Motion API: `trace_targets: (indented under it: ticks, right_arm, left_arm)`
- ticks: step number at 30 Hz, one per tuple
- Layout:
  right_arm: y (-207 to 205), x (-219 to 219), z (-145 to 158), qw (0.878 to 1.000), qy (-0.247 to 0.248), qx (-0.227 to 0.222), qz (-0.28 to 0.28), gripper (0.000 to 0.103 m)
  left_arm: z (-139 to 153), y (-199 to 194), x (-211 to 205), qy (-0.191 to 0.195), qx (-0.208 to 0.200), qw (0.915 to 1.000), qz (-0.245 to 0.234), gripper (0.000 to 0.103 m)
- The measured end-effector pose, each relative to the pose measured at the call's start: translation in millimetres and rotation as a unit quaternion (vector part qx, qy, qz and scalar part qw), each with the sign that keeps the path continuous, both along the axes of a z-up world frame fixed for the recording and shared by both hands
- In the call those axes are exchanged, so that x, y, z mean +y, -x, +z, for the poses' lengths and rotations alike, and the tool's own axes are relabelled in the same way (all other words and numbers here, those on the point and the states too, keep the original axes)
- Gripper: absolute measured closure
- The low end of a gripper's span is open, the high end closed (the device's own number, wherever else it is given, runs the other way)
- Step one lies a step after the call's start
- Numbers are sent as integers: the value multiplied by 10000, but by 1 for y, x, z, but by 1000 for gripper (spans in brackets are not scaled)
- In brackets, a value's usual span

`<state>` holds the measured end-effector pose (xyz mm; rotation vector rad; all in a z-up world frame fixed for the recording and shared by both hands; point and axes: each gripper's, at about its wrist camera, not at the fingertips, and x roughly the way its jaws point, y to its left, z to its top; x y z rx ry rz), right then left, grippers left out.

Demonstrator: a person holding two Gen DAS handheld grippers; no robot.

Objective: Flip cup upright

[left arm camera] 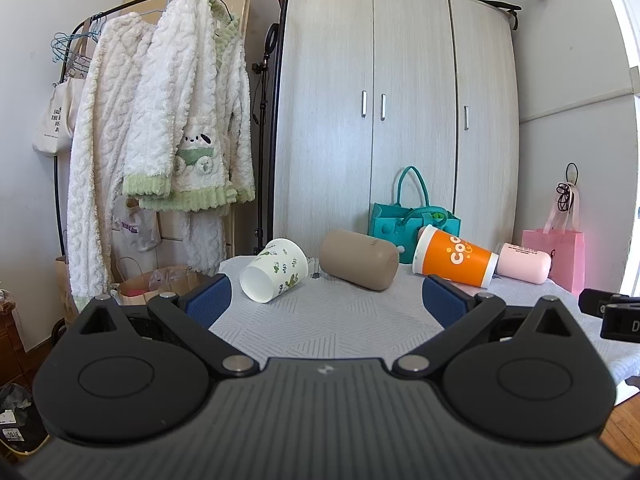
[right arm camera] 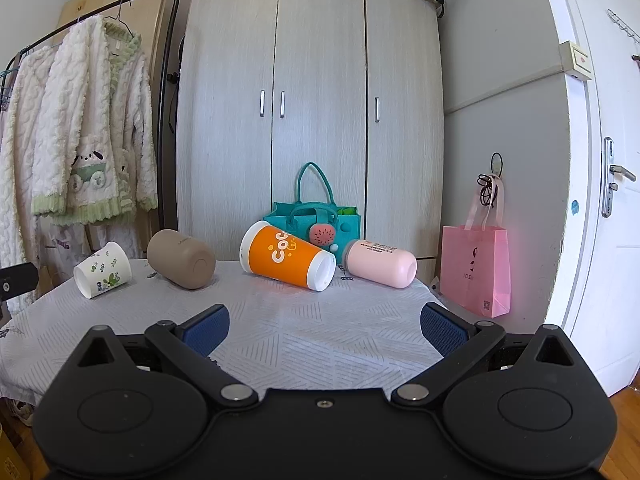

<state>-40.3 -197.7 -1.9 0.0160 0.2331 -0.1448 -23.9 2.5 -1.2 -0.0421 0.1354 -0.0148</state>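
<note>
Both hand-held grippers, left (left arm camera: 326, 298) and right (right arm camera: 325, 328), gape empty; only the right view shows the door handle (right arm camera: 618, 174)

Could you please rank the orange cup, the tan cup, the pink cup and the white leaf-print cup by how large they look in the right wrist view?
1. orange cup, clearly largest.
2. tan cup and pink cup: too alike to rank.
3. white leaf-print cup, smallest.
</note>
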Motion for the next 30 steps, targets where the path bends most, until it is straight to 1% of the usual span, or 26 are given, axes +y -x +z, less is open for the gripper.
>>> trace_targets:
  ticks: [9, 14, 18, 21, 22, 23, 25, 26, 28, 30]
  right_arm:
    - [-1, -1, 0, 10000, 5, 46, 11, 0]
    - [-2, 0, 1, 10000, 14, 62, 11, 0]
    - [-2, 0, 0, 10000, 16, 71, 12, 0]
    - [-2, 1, 0, 10000, 20, 87, 15, 0]
    - [-3, 1, 0, 10000, 22, 95, 16, 0]
    - [-3, 1, -1, 9999, 26, 105, 19, 0]
    - [-4, 2, -1, 9999, 47, 162, 20, 0]
    - [-6, 2, -1, 9997, 68, 244, -2, 0]
    - [-10, 3, 0, 9990, 106, 425, -35, 0]
    - [-12, 3, 0, 9987, 138, 486, 3, 0]
  left_arm:
    - [0, -3, 0, 36, 76, 10000, -16, 0]
    - [-2, -6, 4, 234, 274, 9993, -26, 0]
    - [-5, -9, 3, 122, 385, 9991, 100, 0]
    - [-6, -11, 3, 114, 506, 9986, 112, 0]
    - [-6, -12, 2, 126, 563, 9982, 146, 0]
    - [-6, -15, 2, 132, 682, 9972, 288, 0]
    - [-7, -22, -1, 29, 1057, 9918, 713, 0]
    - [-7, -25, -1, -18, 1177, 9897, 809, 0]
    - [-5, -28, 1, 20, 1319, 9878, 822, 0]
    - [-1, -29, 5, 111, 1399, 9865, 840, 0]
